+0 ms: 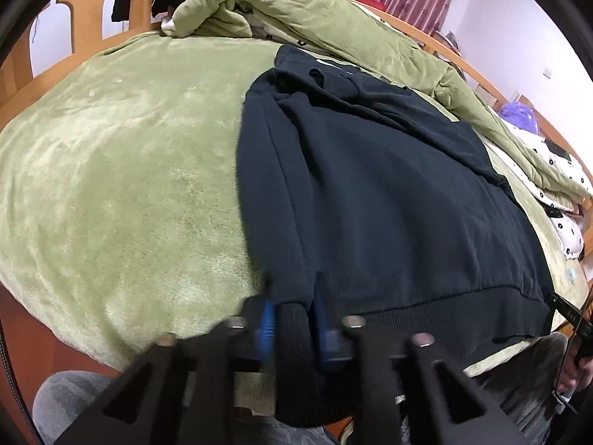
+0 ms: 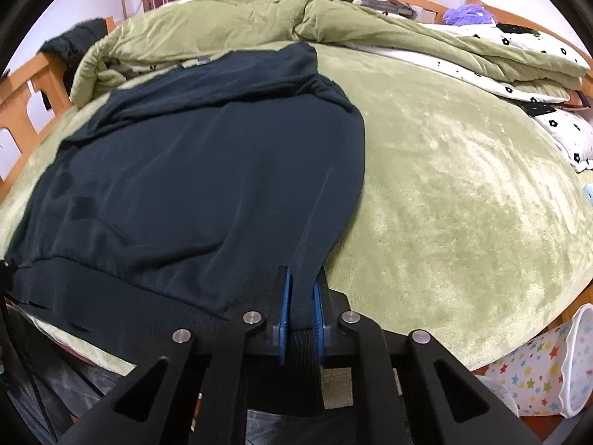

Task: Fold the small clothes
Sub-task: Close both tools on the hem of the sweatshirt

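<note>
A dark sweatshirt (image 1: 370, 185) lies flat on the green bed (image 1: 129, 167). The left gripper (image 1: 292, 315) has its jaws clamped on the near-left ribbed cuff; the right gripper (image 2: 302, 304) pinches the near-right cuff. A rumpled quilt (image 2: 222, 29) is heaped along the far side, touching the sweatshirt's collar end.

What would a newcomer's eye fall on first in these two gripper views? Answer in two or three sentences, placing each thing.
First, the dark sweatshirt spread flat on the green plush blanket that covers the bed. Next, the left gripper and right gripper at the near edge, each shut on a ribbed cuff of the sweatshirt between blue pads. Behind lies a bunched green quilt along the far side.
</note>
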The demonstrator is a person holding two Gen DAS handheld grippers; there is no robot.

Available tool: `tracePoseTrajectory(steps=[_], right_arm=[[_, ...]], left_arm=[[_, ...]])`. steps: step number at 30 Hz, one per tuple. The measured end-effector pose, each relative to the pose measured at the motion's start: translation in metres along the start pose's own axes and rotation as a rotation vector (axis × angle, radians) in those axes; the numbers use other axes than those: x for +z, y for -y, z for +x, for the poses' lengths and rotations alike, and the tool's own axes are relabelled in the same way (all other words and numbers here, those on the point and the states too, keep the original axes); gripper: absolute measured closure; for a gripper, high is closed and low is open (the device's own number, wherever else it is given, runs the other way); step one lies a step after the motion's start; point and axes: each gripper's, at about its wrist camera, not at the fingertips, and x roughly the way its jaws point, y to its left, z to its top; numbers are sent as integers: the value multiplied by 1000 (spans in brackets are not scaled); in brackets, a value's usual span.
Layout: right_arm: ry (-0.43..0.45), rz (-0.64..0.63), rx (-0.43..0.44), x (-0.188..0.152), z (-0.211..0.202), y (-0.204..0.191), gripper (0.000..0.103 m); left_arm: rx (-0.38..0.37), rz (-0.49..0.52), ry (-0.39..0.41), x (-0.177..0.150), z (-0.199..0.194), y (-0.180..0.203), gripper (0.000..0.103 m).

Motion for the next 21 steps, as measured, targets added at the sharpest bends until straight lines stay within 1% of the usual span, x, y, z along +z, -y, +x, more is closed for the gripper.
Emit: tracePoseTrajectory(steps=[3,6,9,15,21], right_arm=[[36,24,31,0,-10,4,94],[80,71,66,2,-23,13,94],[93,112,105,3,-31,22,95],[141,106,133,8,-49,17,95],[210,72,154,21,-81,6,95]], left_arm=[[-20,-11,36,1,-10,-2,91],[-25,10,74,4,-22,0,91],[-34,22,98,6,-35,-2,91],[-40,33,131,8,-53,0,91],[-56,38,182,16,-74,4,92]])
